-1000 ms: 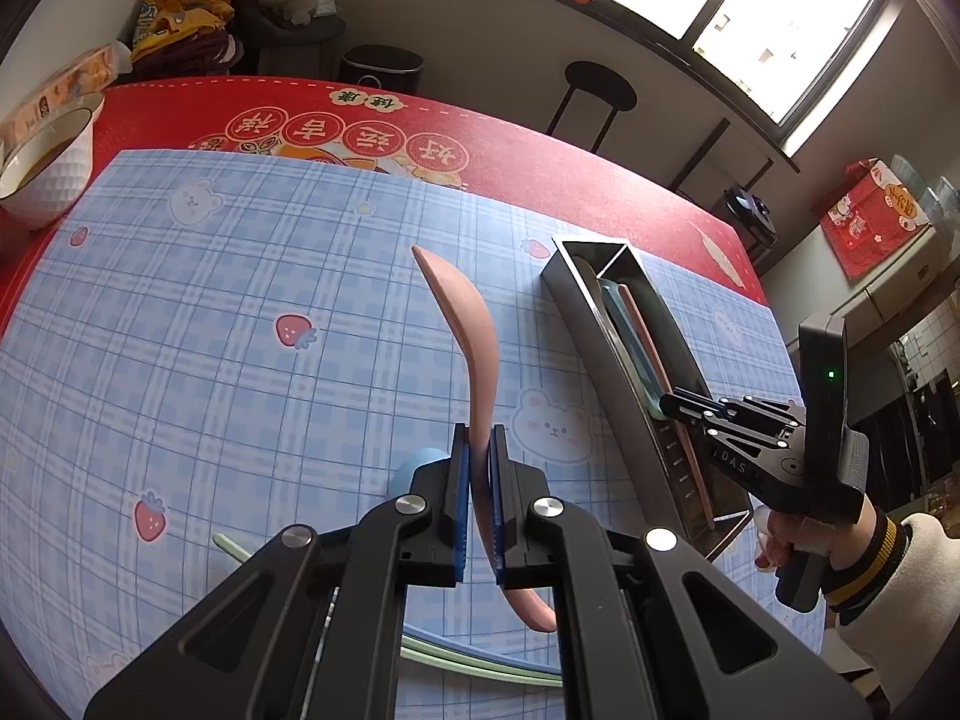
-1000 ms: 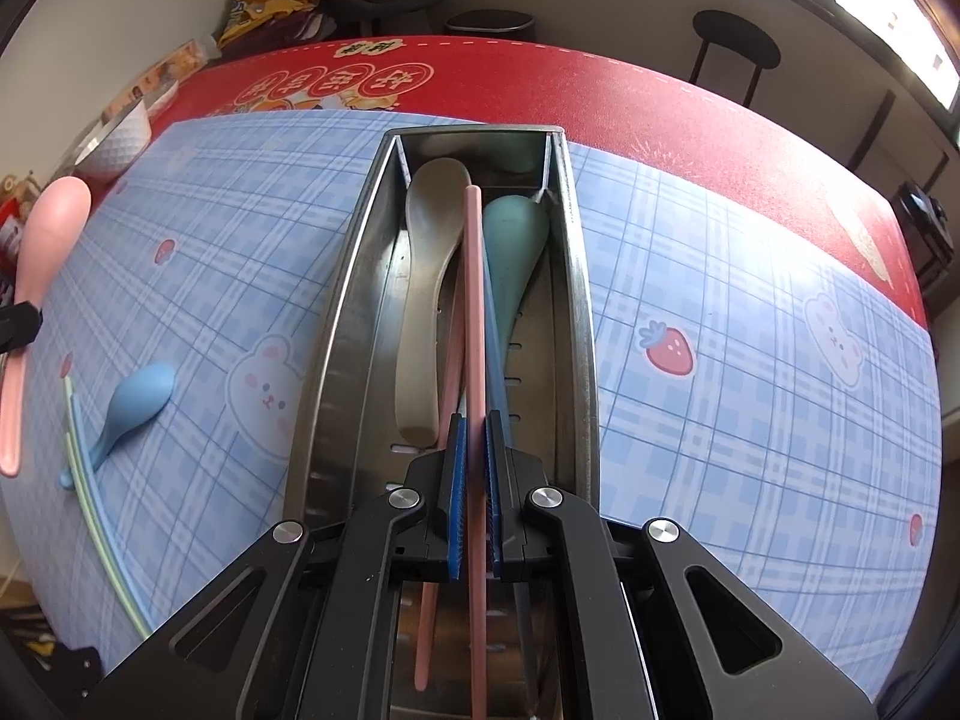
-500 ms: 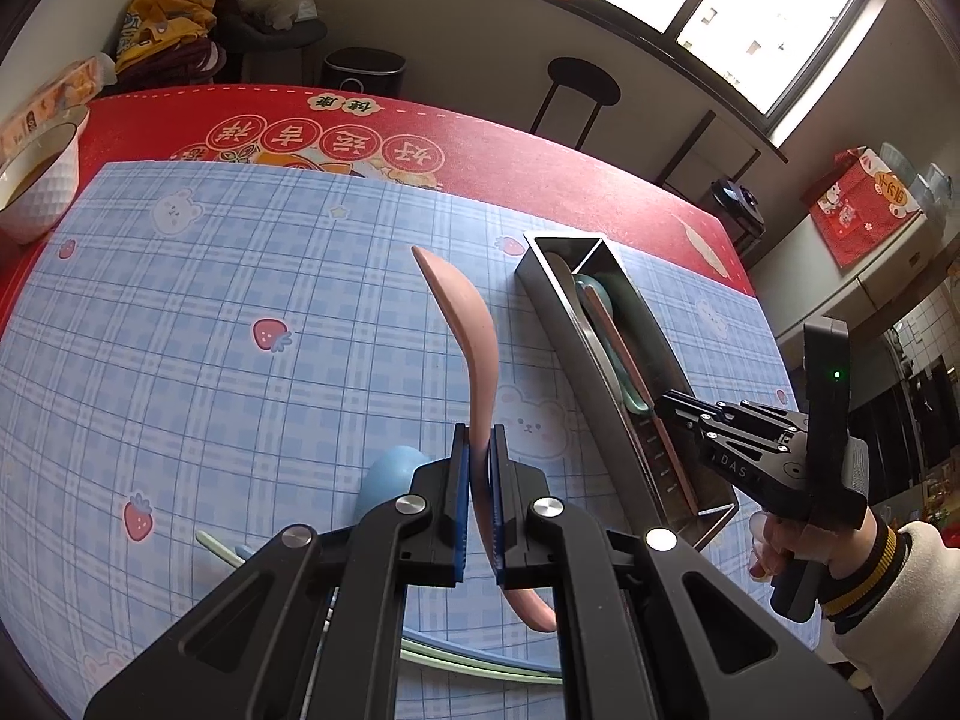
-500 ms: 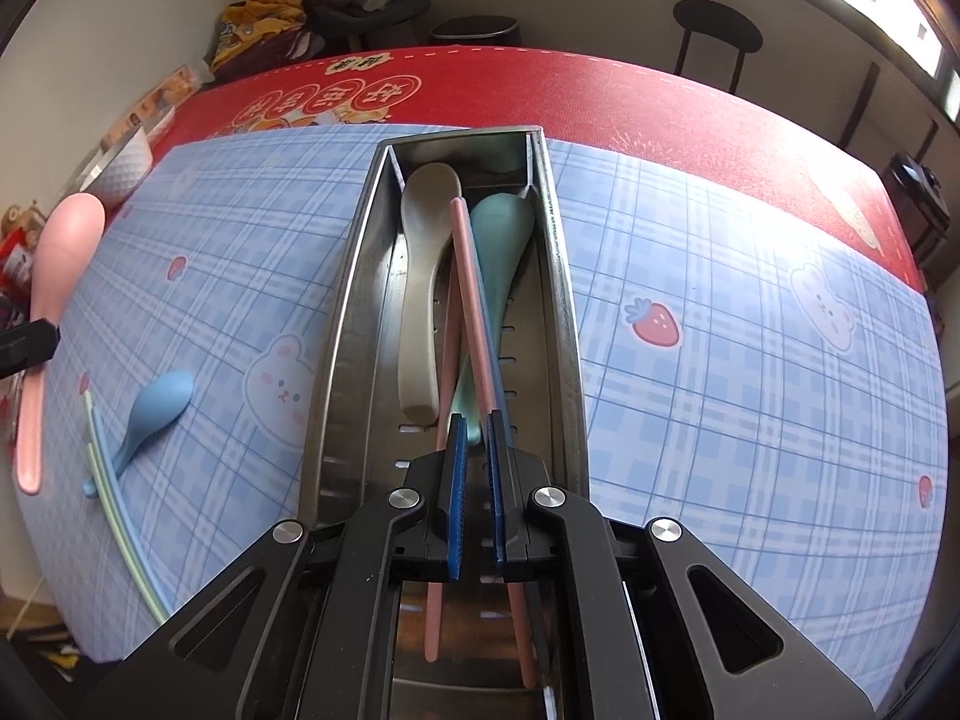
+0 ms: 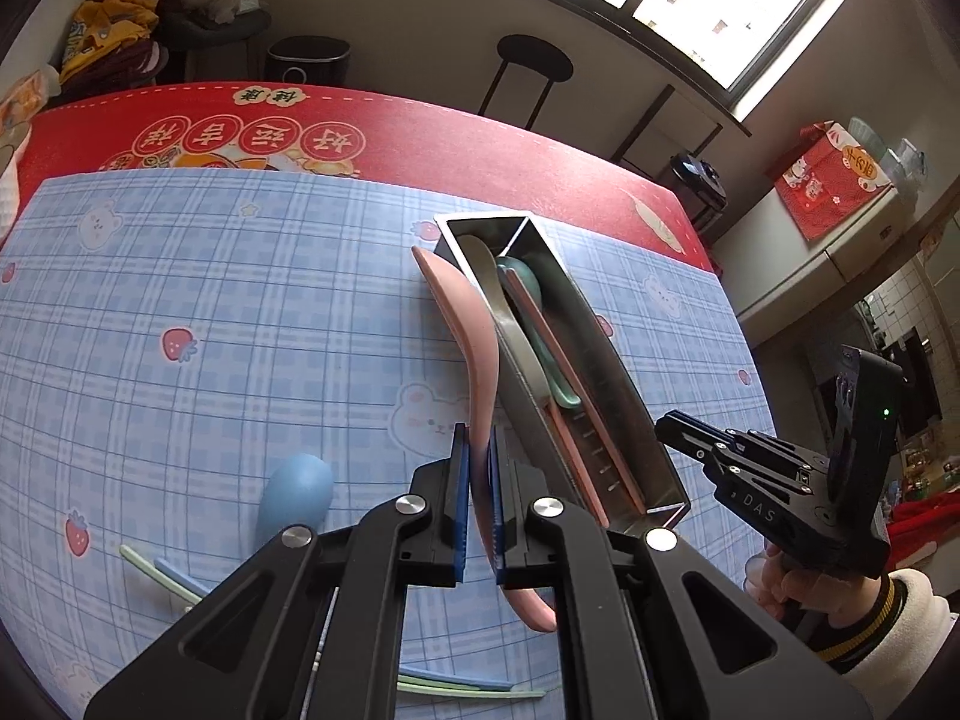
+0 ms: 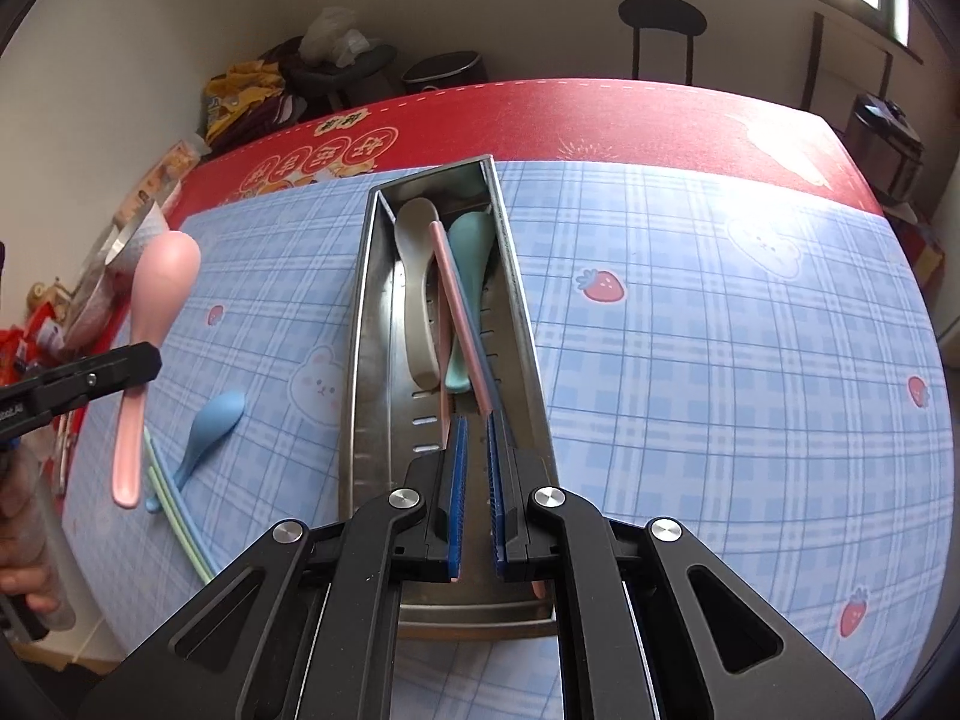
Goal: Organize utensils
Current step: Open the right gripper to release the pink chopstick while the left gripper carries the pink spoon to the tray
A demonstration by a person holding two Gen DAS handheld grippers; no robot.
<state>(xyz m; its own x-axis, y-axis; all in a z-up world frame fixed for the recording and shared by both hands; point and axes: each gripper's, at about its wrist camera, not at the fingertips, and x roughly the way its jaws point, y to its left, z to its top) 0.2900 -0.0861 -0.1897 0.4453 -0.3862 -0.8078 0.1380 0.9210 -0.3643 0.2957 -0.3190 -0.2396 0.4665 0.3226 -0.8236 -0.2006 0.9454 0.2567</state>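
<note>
My left gripper (image 5: 477, 480) is shut on the handle of a pink spoon (image 5: 462, 324), held in the air just left of the long metal tray (image 5: 624, 396). From the right wrist that gripper (image 6: 144, 360) and the pink spoon (image 6: 162, 282) show at the left. My right gripper (image 6: 474, 462) hovers shut over the near end of the tray (image 6: 354, 360), with nothing between its pads. Inside lie a grey spoon (image 6: 414, 276), a teal spoon (image 6: 471, 264), a pink chopstick (image 6: 456, 312) and a dark blue chopstick (image 6: 483, 360). A blue spoon (image 6: 216, 420) and green chopsticks (image 6: 174, 510) rest on the blue cloth.
A white bowl (image 6: 138, 240) and snack packets stand at the table's left edge. A red cloth (image 5: 420, 138) covers the far side. A stool (image 5: 534, 60) and a bin stand beyond it. A hand in a white sleeve (image 5: 900, 606) holds the right gripper (image 5: 678, 426).
The left gripper has carried the pink spoon close to the tray's left wall. The right gripper has drawn back and up; the pink chopstick now lies slanted in the tray, out of its pads.
</note>
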